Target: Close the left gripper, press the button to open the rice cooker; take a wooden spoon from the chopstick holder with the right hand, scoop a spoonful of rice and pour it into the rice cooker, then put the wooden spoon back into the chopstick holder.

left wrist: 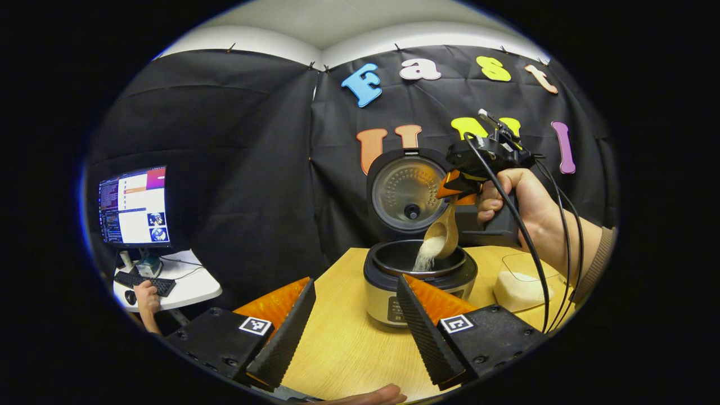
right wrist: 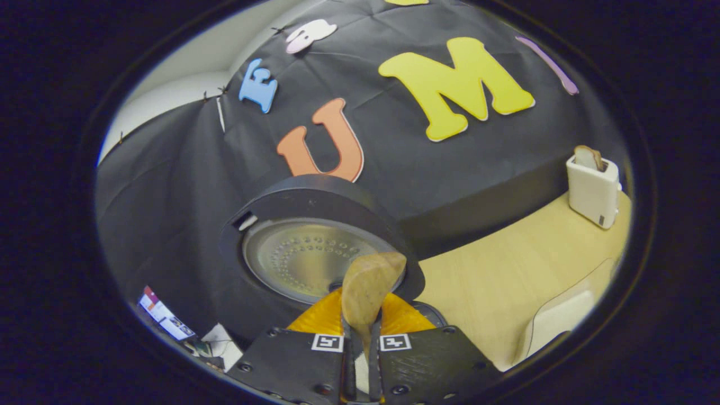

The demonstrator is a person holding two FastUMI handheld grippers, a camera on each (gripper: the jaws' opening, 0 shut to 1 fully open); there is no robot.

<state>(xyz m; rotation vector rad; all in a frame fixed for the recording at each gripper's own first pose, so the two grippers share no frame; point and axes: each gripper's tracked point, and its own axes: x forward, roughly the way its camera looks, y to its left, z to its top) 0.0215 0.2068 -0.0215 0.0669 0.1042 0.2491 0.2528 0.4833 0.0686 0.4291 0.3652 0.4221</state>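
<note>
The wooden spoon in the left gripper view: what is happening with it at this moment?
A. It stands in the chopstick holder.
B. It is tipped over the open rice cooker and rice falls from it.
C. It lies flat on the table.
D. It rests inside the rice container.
B: the wooden spoon, held in the right tongs, tilts above the open rice cooker while white rice streams into the pot.

The spoon (right wrist: 368, 292) is clamped between the fingers of the right gripper (right wrist: 360, 344), its bowl raised before the cooker's open lid (right wrist: 315, 247). A toaster (right wrist: 592, 187) is seen far right on the table (right wrist: 506, 281), bread in its slot
</note>
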